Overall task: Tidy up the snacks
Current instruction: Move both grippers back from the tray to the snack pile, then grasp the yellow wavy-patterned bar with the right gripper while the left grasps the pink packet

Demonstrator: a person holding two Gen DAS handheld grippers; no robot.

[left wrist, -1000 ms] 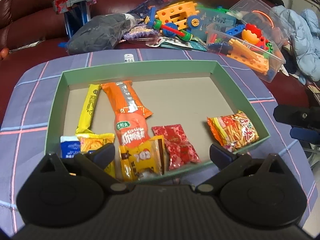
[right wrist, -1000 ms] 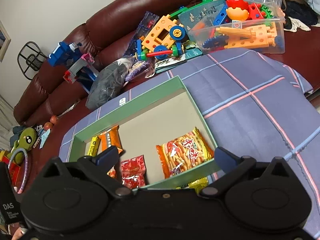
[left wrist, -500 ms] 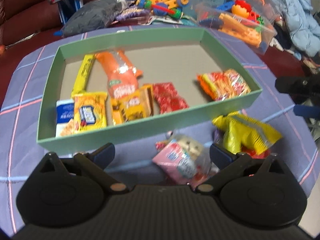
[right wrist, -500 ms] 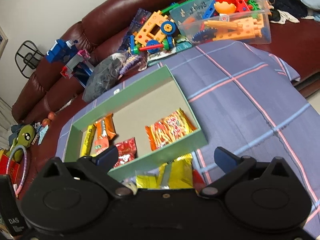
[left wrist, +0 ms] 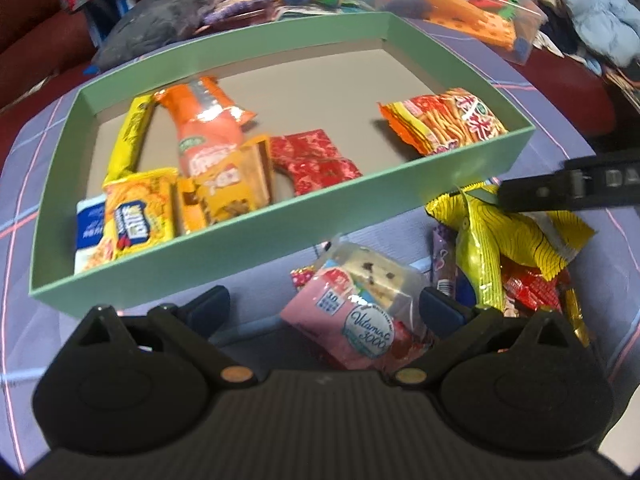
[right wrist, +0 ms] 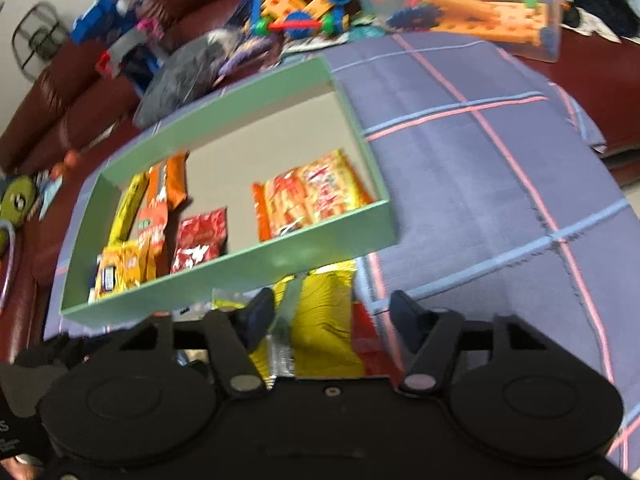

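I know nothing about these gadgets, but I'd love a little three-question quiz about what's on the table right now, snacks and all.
1. True or false: the pink Vitamin C packet lies inside the green box.
2. Multiple choice: which snack lies in the box's right-hand corner nearest the cameras? A) red packet B) noodle snack bag C) long yellow bar
3. Fill in: the right tool has its fingers spread over a crinkly ______ bag lying outside the box.

Key:
1. False; it lies on the plaid cloth, in front of the box, between the fingers of the open left tool.
2. B
3. yellow
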